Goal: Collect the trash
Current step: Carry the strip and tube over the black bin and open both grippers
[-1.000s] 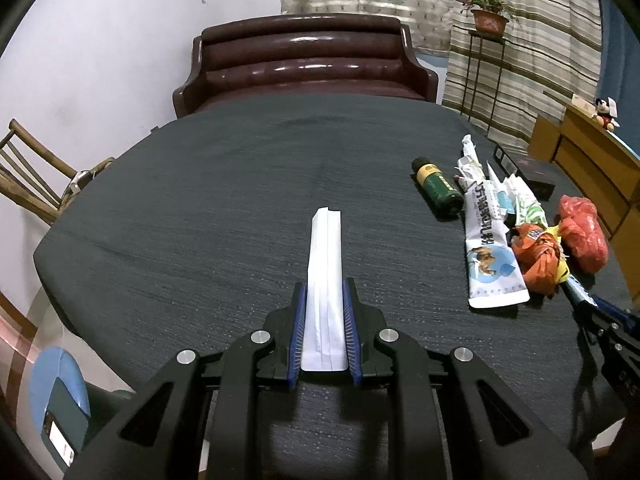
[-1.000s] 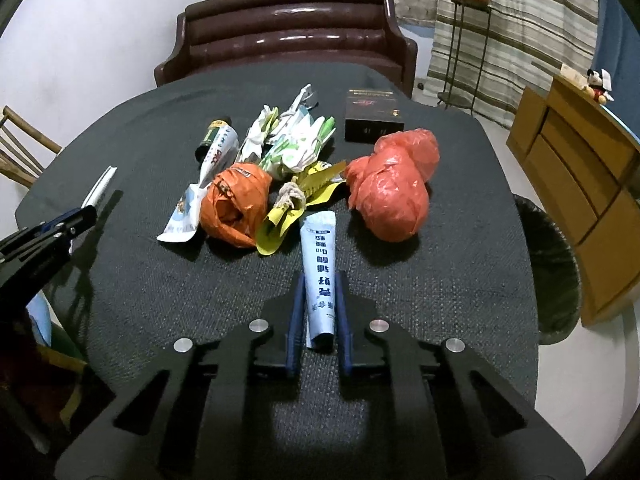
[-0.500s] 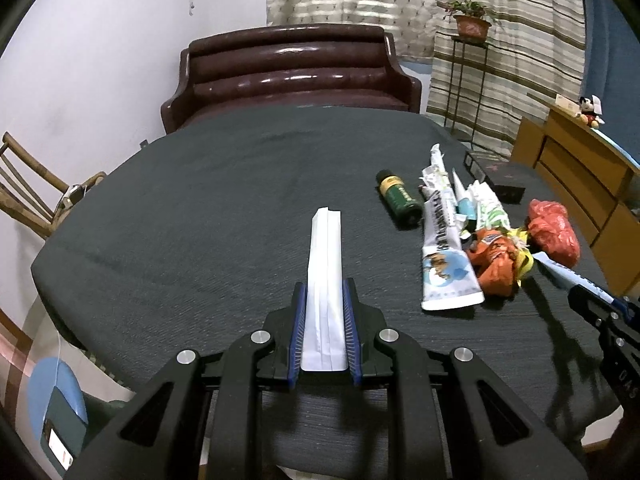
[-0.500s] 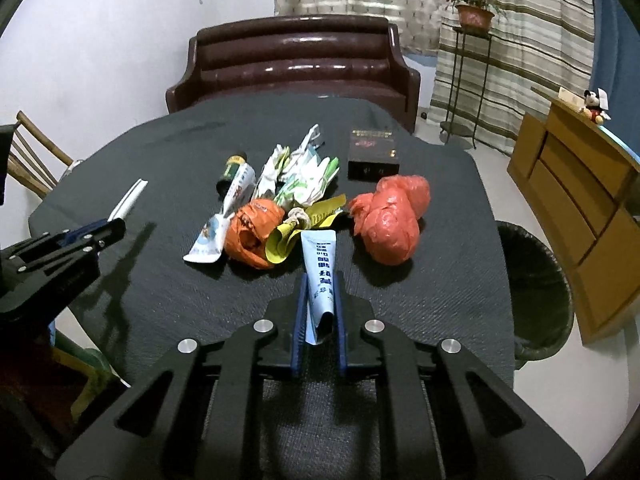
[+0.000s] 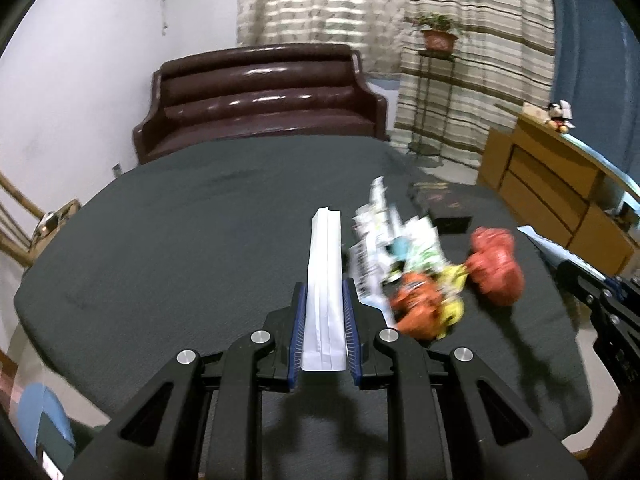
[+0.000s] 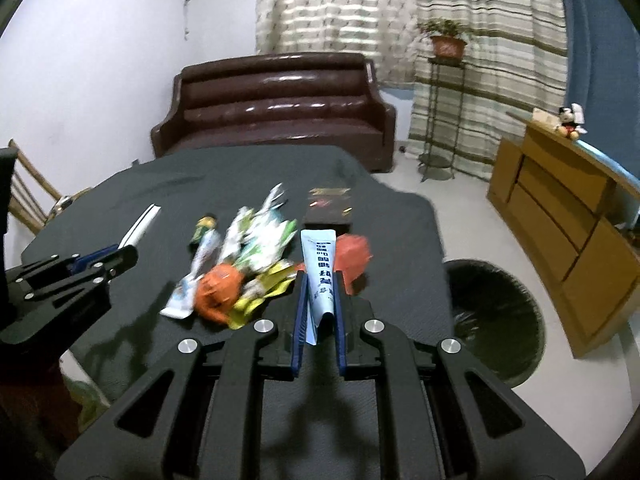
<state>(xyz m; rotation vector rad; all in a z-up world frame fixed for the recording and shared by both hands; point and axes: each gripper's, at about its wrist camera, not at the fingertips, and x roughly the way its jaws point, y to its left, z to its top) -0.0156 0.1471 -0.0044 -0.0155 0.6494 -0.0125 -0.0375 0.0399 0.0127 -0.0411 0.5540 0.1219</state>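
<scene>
Dark cloth-covered table (image 6: 400,248); black-lined bin (image 6: 496,312) at 3 o'clock. Left gripper (image 5: 325,332) clamps folded white paper (image 5: 325,276), right gripper (image 6: 318,312) pinches pale-blue tube (image 6: 320,268); thin grip, tube may slip.

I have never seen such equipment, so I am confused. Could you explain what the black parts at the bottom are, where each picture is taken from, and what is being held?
The black parts are two hand-held grippers; a person carries one in each hand. Each picture comes from a camera on one gripper, looking forward along its fingers. In the left view, the left gripper is shut on a folded white paper. In the right view, the right gripper is shut on a light blue tube. Below lies a dark table with a blurred trash pile of wrappers and orange and red bags. A black trash bin stands on the floor beside it.
</scene>
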